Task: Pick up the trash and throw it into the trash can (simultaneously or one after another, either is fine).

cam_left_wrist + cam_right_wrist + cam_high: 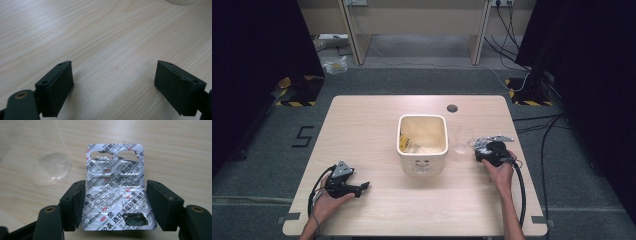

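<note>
Silver foil catches the eye: a blister pack (115, 187) stands upright between the jaws of the right hand-held gripper (115, 205), clamped by its edges, several pockets already torn open. It sits right of centre in the high view, beside a clear cup (463, 139) and a cream bin (422, 144) with scraps inside, probably where the pack belongs. At lower left, the left hand-held gripper (113, 86) rests spread wide over bare table (100, 32), holding nothing.
</note>
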A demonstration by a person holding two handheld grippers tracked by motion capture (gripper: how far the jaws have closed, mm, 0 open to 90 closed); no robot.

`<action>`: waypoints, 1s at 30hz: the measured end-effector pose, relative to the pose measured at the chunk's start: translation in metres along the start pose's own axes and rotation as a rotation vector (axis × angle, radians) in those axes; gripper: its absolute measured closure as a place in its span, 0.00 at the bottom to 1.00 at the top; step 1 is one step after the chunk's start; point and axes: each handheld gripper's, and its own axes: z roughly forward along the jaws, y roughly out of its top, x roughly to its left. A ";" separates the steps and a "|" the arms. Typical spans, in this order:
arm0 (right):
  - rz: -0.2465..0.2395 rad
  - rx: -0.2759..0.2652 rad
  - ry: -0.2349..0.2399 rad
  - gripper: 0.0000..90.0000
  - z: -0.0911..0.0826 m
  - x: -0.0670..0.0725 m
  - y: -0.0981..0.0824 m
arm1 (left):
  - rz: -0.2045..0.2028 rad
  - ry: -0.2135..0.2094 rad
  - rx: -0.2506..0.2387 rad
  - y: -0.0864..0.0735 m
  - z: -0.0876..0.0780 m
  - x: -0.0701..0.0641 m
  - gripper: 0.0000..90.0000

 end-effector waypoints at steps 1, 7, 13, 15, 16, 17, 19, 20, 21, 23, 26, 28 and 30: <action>-0.002 -0.007 -0.002 0.38 -0.002 -0.001 0.001 | 0.000 0.000 0.000 0.000 0.000 0.000 0.16; -0.021 -0.031 -0.008 0.38 -0.015 0.000 0.004 | 0.001 0.000 0.003 0.000 0.000 0.000 0.16; -0.024 -0.056 -0.009 0.38 -0.028 -0.001 0.010 | 0.001 0.000 0.002 0.000 0.000 0.000 0.16; -0.029 -0.068 -0.014 0.38 -0.033 -0.001 0.012 | 0.000 0.000 0.002 0.000 0.000 0.000 0.16; -0.034 -0.082 -0.011 0.38 -0.039 0.001 0.014 | 0.000 0.000 0.000 0.000 0.000 0.000 0.16; -0.034 -0.082 -0.011 0.38 -0.039 0.001 0.014 | 0.000 0.000 0.002 0.000 0.000 0.000 0.16; -0.045 -0.091 -0.013 0.38 -0.046 0.003 0.018 | 0.001 0.000 0.002 0.000 0.000 0.000 0.16; -0.050 -0.105 -0.009 0.38 -0.051 0.004 0.020 | 0.000 0.000 0.002 0.000 0.000 0.000 0.16; -0.050 -0.105 -0.009 0.38 -0.051 0.004 0.020 | 0.000 0.000 0.002 0.000 0.000 0.000 0.16; -0.056 -0.116 -0.007 0.38 -0.056 0.006 0.023 | 0.001 0.000 0.002 0.000 0.000 0.000 0.16; -0.065 -0.122 -0.006 0.38 -0.064 0.007 0.025 | 0.000 0.000 0.002 0.000 0.000 0.000 0.16; -0.074 -0.128 -0.005 0.38 -0.069 0.008 0.027 | 0.000 0.000 0.000 0.000 0.000 0.000 0.16; -0.076 -0.138 -0.003 0.38 -0.074 0.008 0.030 | 0.000 0.000 0.002 0.000 0.000 0.000 0.16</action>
